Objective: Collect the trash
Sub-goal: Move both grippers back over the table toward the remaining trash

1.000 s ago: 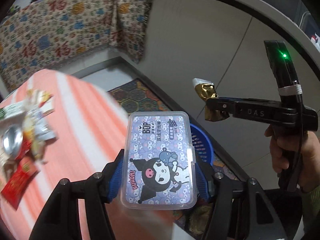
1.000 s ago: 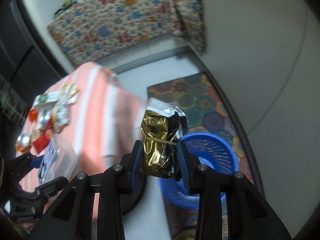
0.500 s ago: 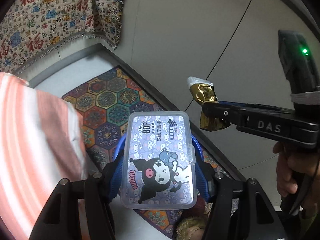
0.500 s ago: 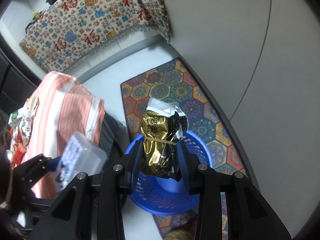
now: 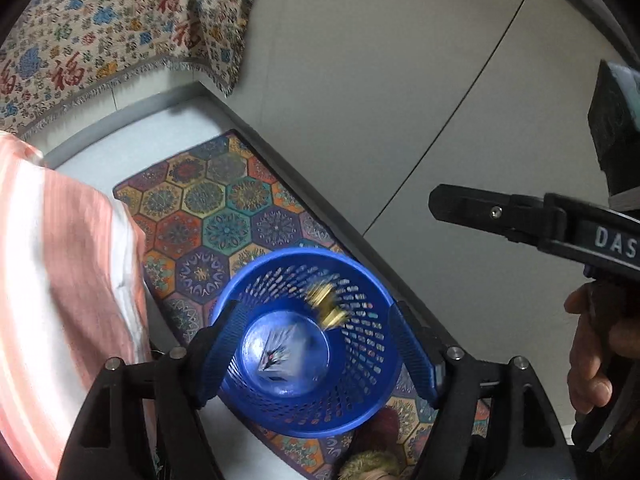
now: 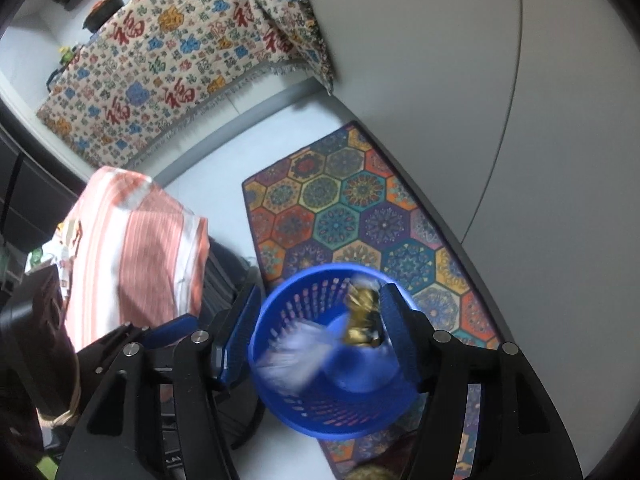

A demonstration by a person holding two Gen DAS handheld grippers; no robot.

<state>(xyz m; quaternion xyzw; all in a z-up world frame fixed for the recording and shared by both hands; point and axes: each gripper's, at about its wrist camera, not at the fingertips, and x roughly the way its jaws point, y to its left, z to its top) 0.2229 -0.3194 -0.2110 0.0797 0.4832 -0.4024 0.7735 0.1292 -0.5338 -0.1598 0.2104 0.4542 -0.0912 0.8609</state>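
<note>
— Where is the trash sitting at this moment?

— Both pieces are lying inside the blue mesh wastebasket (image 5: 308, 344). The clear plastic box (image 5: 280, 354) with the cartoon print is showing blurred near the basket's bottom, and the gold foil wrapper (image 5: 330, 306) is smearing against the far right of the inner wall. In the right wrist view the wrapper (image 6: 362, 316) is appearing just beside that tool's right pad, not pinched by it.

— And the tools?

— The left tool (image 5: 320, 354) is hanging above the basket with its jaws spread; they have just been opening, and nothing is being gripped between the blue pads. The right tool (image 6: 320, 340) is doing the same: jaws have just been widening, empty, pointing down into the basket. From the left wrist view the right tool's black finger is reaching in from the right, with a hand (image 5: 596, 352) gripping its handle.

— What is surrounding the basket?

— It is standing on a hexagon-patterned rug (image 6: 352, 208) on the pale floor. To the left, the desk under an orange-and-white striped cloth (image 6: 136, 248) is carrying more wrappers at its far left edge. Farther back, a patterned throw (image 6: 172, 64) is draping over furniture.
</note>
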